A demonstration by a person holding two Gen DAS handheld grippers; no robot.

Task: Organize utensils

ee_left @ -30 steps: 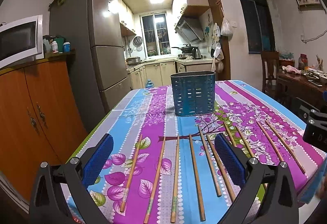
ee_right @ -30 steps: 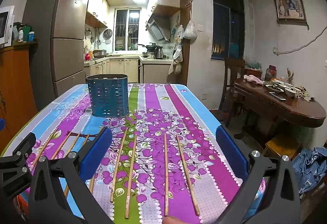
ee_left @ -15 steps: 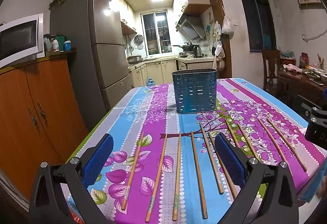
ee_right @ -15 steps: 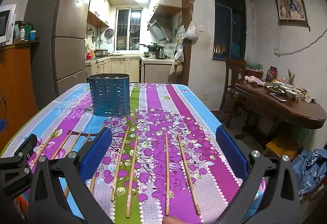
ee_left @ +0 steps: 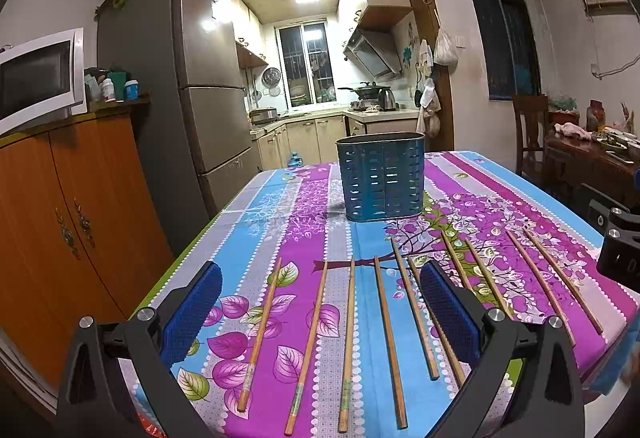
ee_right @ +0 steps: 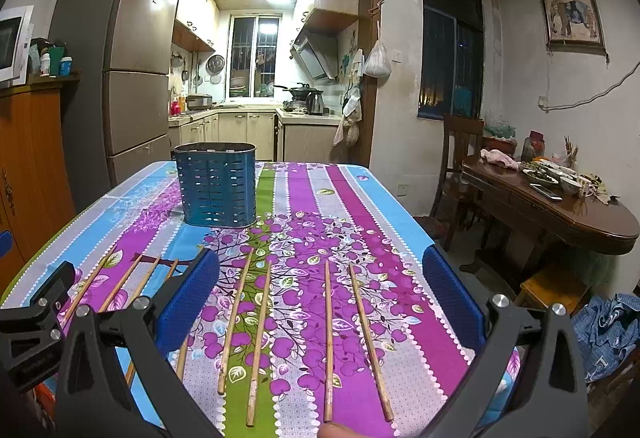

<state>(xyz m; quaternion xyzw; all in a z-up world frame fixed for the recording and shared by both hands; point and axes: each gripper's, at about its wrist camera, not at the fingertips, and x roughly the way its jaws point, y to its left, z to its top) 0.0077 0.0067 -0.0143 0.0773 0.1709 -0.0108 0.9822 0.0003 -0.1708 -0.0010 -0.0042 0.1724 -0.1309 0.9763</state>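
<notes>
Several wooden chopsticks (ee_left: 386,334) lie in a row along the near part of a table with a flowered cloth (ee_left: 304,206). They also show in the right wrist view (ee_right: 328,338). A blue slotted utensil holder (ee_left: 380,176) stands upright behind them, mid-table, and shows in the right wrist view (ee_right: 216,184) at the left. My left gripper (ee_left: 320,306) is open and empty above the left chopsticks. My right gripper (ee_right: 320,298) is open and empty above the right chopsticks. Each gripper's body shows at the edge of the other's view.
An orange cabinet (ee_left: 60,222) and a grey fridge (ee_left: 200,86) stand left of the table. A dark wooden table (ee_right: 560,206) with dishes and a chair (ee_right: 460,146) stand to the right. A kitchen lies beyond the far edge.
Both grippers have dropped slightly and stayed open. The holder and chopsticks have not moved.
</notes>
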